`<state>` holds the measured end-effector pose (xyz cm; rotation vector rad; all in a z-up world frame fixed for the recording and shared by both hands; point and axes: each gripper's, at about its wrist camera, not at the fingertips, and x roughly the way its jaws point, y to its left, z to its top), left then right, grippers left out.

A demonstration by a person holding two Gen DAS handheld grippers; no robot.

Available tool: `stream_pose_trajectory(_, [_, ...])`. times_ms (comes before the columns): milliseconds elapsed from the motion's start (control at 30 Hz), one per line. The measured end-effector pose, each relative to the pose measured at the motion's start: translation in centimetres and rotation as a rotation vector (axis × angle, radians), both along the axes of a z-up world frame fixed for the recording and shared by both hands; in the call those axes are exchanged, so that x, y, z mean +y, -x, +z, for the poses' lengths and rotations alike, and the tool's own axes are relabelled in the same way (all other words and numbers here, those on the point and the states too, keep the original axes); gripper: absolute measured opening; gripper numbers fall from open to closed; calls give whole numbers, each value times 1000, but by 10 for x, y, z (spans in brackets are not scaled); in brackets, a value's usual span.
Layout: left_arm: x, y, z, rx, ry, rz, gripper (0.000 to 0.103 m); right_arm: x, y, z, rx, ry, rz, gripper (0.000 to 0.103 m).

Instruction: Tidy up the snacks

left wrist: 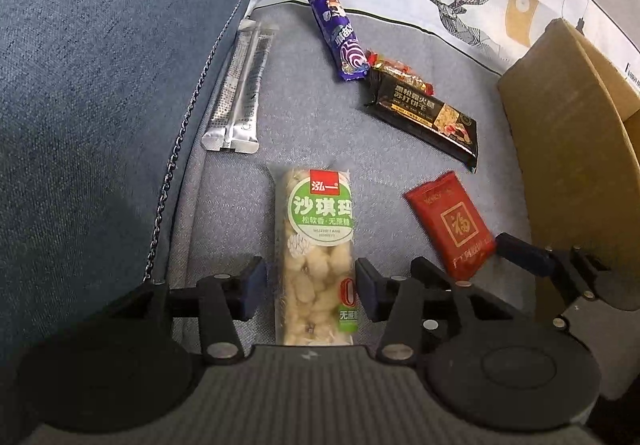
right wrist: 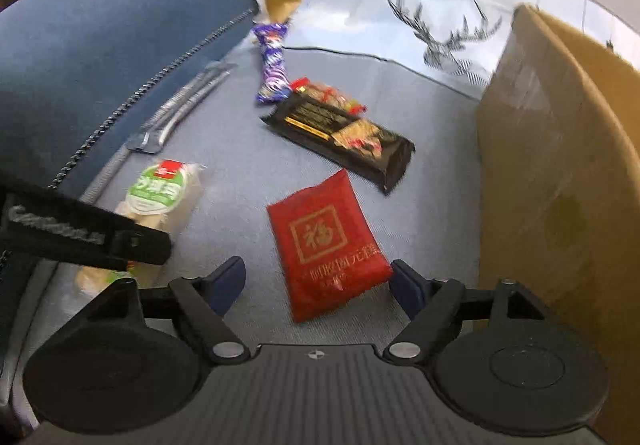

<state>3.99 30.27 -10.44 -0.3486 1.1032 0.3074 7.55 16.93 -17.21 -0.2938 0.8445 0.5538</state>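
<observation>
1. The left tool [left wrist: 310, 287] stands part-open astride the green-label snack bar [left wrist: 316, 257], pads just clear of its sides; centre it before squeezing, so the wrapper does not twist.
2. The right tool [right wrist: 318, 281] gapes wide over the red packet [right wrist: 326, 245] lying flat on the grey sofa seat [right wrist: 236, 161]; nothing is held; lower until both pads flank the packet's edges.
3. The cardboard box [right wrist: 560, 173] stands just right of the packet; it is probably the destination, so lift clear of its wall.

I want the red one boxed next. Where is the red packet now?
Both views: red packet lies on the grey cushion between the right gripper's open jaws, below the black bar, left of the cardboard box.
</observation>
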Motion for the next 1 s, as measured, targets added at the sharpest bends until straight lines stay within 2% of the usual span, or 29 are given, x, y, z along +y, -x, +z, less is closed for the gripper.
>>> stream_pose_trajectory(100, [-1,0,-1,9,-6,-7,55,-1,1,-1,18,-7,17,73])
stream_pose_trajectory(200, [-2,0,-2,13,-10,-6,55,-1,6,1,12,-7,54,57])
stream_pose_trajectory(467, [-2,0,-1,10,-13,0,55,-4,18,20,4,-59,105,57])
stream_pose_trajectory(567, [-5,-1,-2,14,-16,-14,54,-6,23,26,48,-58,124,57])
stream_pose_trajectory(700, [-8,-3,-4,23,-23,-25,54,-6,28,14,164,16,160,58])
stream_pose_trajectory(800, [-10,-5,-5,26,-27,-21,54,-6,30,11,136,43,168,61])
stream_pose_trajectory(867, [-12,-6,-5,30,-30,-26,54,-6,30,11,117,40,166,67])
stream_pose_trajectory(1000, [-14,-8,-7,37,-45,-37,54,-4,28,8,112,21,160,71])
